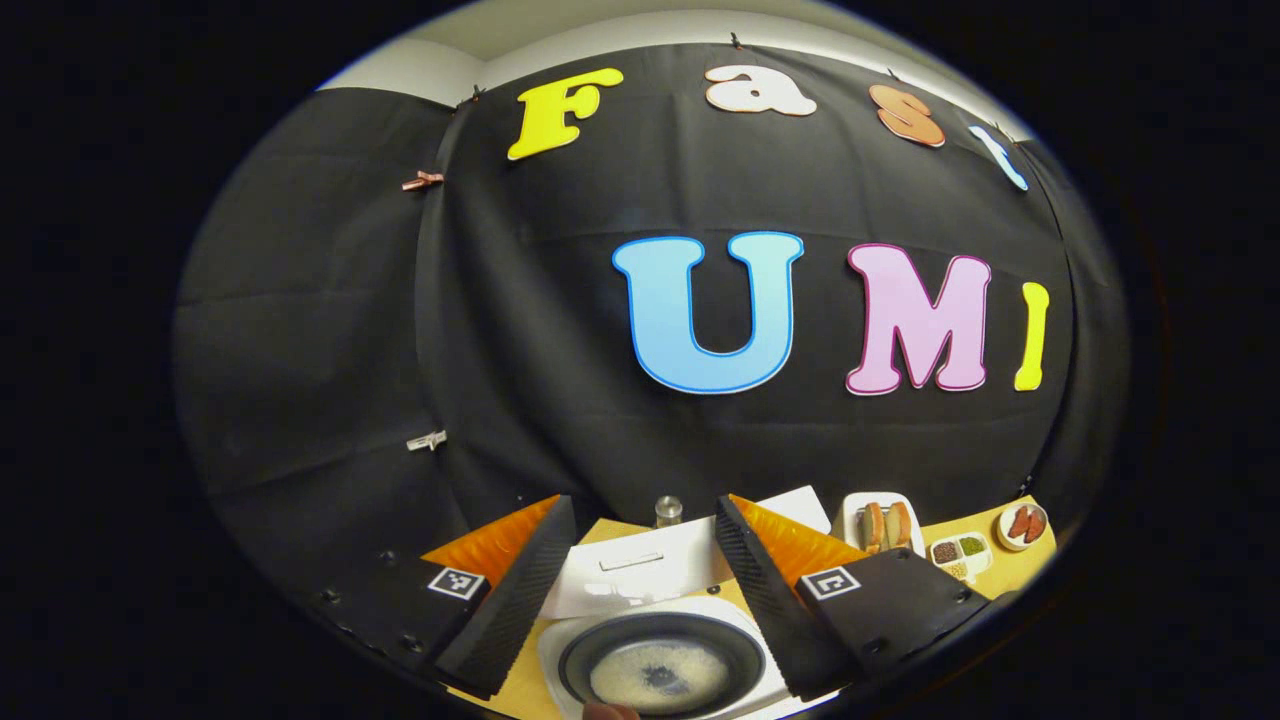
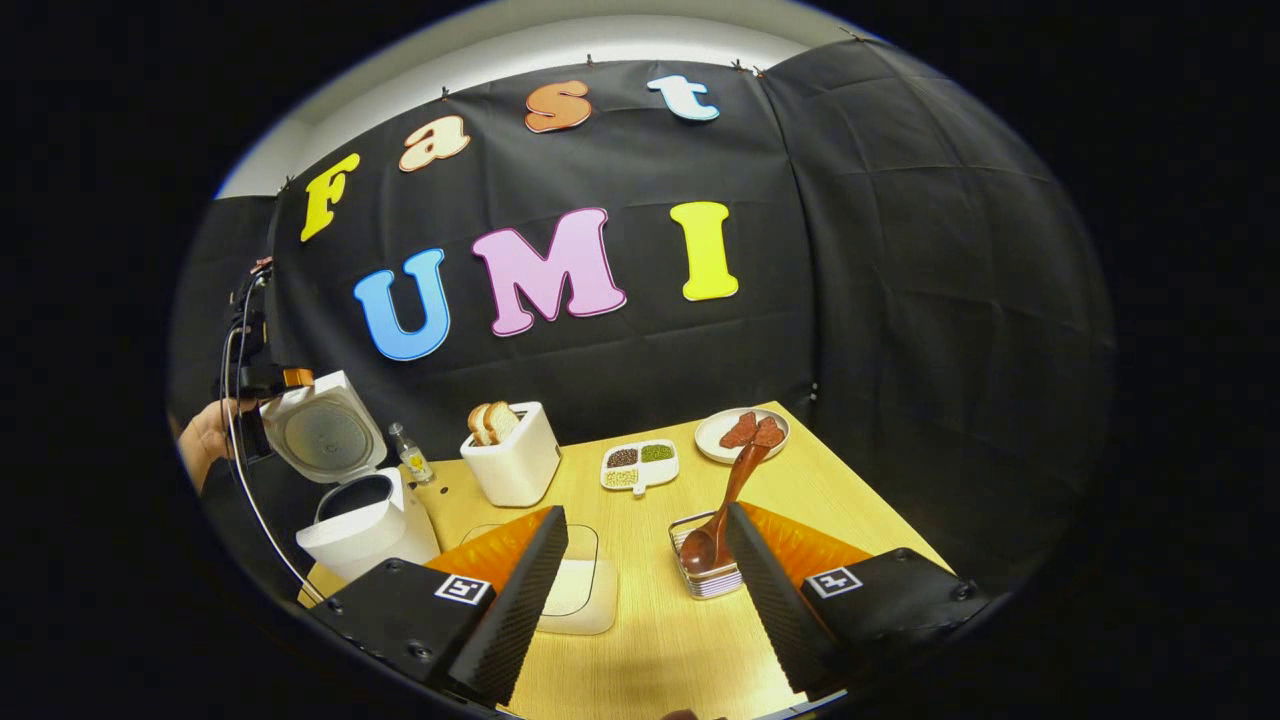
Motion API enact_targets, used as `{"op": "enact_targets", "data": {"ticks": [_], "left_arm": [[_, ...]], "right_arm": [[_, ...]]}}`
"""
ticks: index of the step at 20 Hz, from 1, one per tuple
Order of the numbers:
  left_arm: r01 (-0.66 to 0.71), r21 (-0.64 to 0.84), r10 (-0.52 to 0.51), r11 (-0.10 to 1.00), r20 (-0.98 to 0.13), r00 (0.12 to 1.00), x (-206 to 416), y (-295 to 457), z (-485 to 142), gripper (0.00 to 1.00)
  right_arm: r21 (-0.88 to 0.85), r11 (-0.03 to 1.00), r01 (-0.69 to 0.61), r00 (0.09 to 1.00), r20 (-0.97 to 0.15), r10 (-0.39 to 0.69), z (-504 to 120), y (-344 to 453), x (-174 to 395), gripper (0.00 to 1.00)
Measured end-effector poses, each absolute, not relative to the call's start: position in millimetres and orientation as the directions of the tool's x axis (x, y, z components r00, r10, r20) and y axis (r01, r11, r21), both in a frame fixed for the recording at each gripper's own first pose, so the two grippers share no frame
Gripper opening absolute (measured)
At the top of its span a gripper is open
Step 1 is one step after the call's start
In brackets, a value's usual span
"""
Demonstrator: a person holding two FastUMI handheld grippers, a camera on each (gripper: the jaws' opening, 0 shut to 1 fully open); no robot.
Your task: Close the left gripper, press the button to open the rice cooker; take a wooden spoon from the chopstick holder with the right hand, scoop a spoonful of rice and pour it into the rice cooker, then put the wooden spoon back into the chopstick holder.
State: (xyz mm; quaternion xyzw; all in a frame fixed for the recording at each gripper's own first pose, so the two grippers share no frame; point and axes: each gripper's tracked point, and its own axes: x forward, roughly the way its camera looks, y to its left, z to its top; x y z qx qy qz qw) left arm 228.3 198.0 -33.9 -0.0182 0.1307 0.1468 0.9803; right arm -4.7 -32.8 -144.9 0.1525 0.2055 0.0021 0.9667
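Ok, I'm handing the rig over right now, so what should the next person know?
Left gripper: open, empty, above the open rice cooker.
Right gripper: open, empty, beside the chopstick holder.
Wooden spoon: standing in the holder.
Done: lid up; rice lies in the pot.
Left: probably nothing, unless that rice was not the scoop.

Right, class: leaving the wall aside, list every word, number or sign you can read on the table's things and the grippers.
No readable text.
Square marker on the right gripper: a pattern, no words.
Bottle label: too small to read.
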Motion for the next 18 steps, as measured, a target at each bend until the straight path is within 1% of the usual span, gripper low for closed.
{"op": "enact_targets", "data": {"ticks": [5,9,12,14,15,16,18], "left_arm": [[-0.302,-0.085,0.252,0.949,-0.367,0.895,195,171,-58,0.99],[-0.306,-0.103,0.232,0.947,-0.439,0.868,175,153,-85,0.99],[-0.326,-0.218,0.164,0.92,-0.541,0.825,163,140,-123,0.99],[-0.363,-0.284,0.144,0.887,-0.578,0.803,153,136,-147,0.98],[-0.366,-0.287,0.143,0.885,-0.582,0.801,149,135,-155,0.98],[-0.362,-0.26,0.151,0.895,-0.587,0.795,147,129,-163,0.95],[-0.347,-0.166,0.19,0.923,-0.59,0.785,147,126,-170,0.94]], "right_arm": [[0.303,0.952,0.048,0.913,-0.4,0.081,-149,-40,-2,0.98],[0.321,0.946,0.053,0.912,-0.401,0.084,-151,-45,-3,0.98],[0.323,0.945,0.054,0.913,-0.398,0.084,-151,-50,-5,0.98],[0.321,0.946,0.053,0.914,-0.398,0.083,-151,-54,-7,0.98],[0.316,0.947,0.053,0.912,-0.401,0.082,-153,-56,-7,0.99],[0.313,0.948,0.054,0.911,-0.405,0.082,-155,-58,-8,0.98],[0.318,0.947,0.055,0.907,-0.412,0.085,-156,-59,-8,0.98]]}}
